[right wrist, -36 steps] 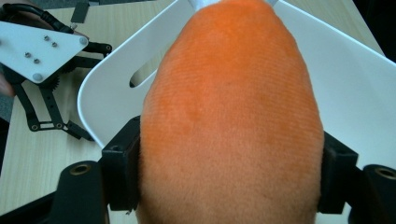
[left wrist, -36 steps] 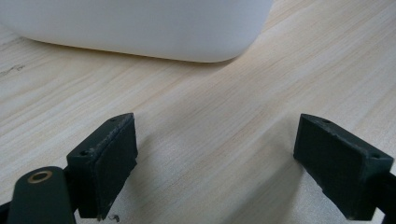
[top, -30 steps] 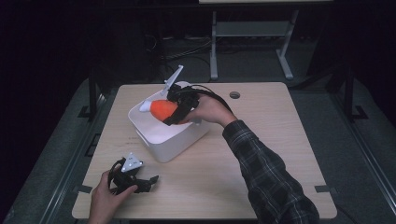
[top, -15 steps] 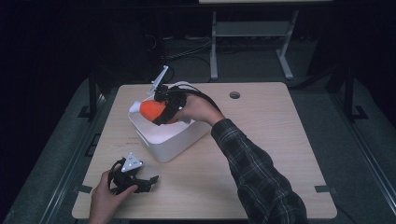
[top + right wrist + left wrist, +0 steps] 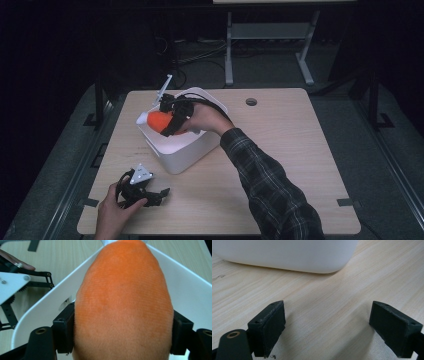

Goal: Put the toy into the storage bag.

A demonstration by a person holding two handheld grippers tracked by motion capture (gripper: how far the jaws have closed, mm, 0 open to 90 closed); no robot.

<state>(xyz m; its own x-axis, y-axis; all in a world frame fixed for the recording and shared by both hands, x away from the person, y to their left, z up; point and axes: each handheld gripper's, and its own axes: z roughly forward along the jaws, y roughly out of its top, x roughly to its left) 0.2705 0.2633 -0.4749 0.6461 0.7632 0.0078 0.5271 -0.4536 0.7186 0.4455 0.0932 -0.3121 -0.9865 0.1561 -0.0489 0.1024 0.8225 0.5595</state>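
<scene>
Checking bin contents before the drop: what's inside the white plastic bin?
The white plastic bin shows bare white inner wall. The right gripper holds a fuzzy orange plush toy over its opening, and toy and hand cover most of the floor, so other contents can't be told.

Wooden table [image 5: 280,150]: white bin [image 5: 187,152] on it.

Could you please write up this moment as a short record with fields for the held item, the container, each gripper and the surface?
Held item: fuzzy orange plush toy with a white tip, clamped between the right gripper's fingers
Container: white plastic rectangular bin; the toy hangs above its opening
Right gripper: shut on the toy, over the bin
Left gripper: open, nothing between its fingers, resting low on the table near the bin's front corner
Surface: light wooden table
</scene>
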